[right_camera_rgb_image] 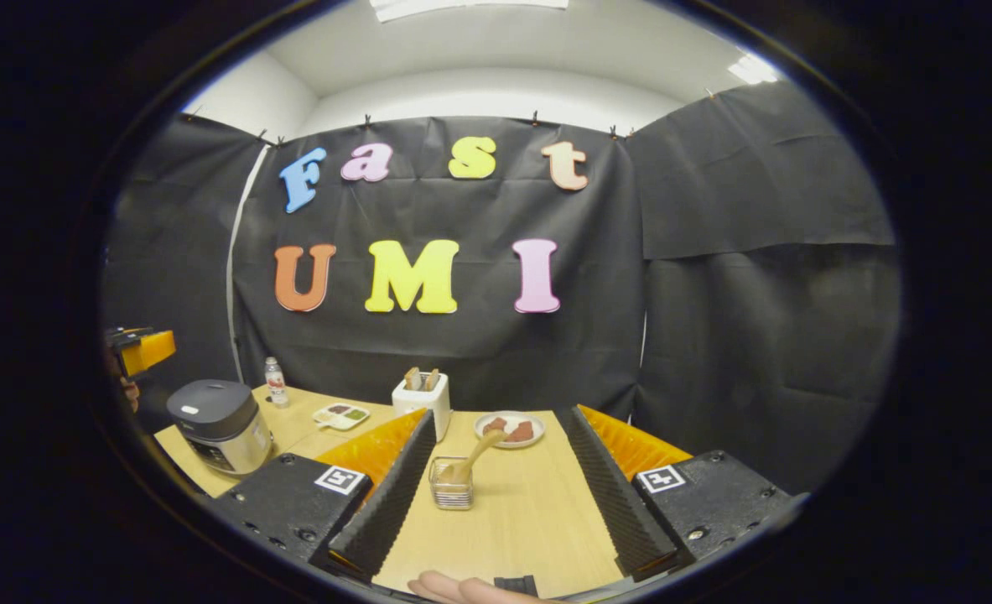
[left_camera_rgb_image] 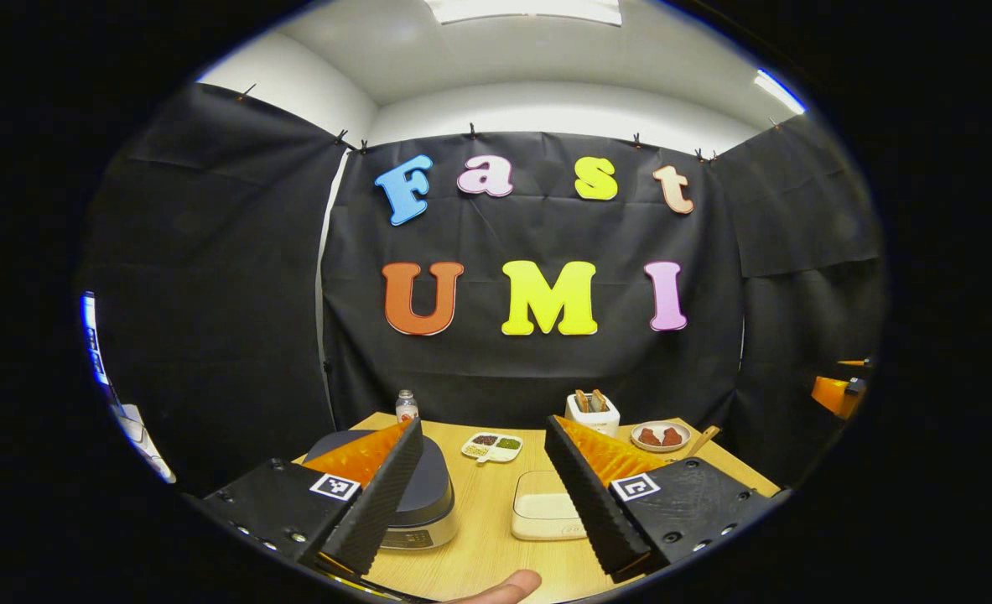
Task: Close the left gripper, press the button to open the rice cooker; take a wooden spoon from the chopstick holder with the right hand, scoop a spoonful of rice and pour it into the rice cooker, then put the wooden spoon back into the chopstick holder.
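Jaws of both grippers spread wide, holding nothing. Left gripper [left_camera_rgb_image: 483,482] above table [left_camera_rgb_image: 487,537], rice cooker [left_camera_rgb_image: 416,495] near left, lid closed. Right gripper [right_camera_rgb_image: 496,491] faces glass holder [right_camera_rgb_image: 451,485] with wooden spoon [right_camera_rgb_image: 472,460].

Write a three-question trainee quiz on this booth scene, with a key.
1. True or false: the rice cooker has its lid shut.
2. What holds the wooden spoon? A) clear chopstick holder B) white box C) plate
3. Fill in: the right hand-held gripper has its jaws ____.

Key: 1 true; 2 A; 3 open.
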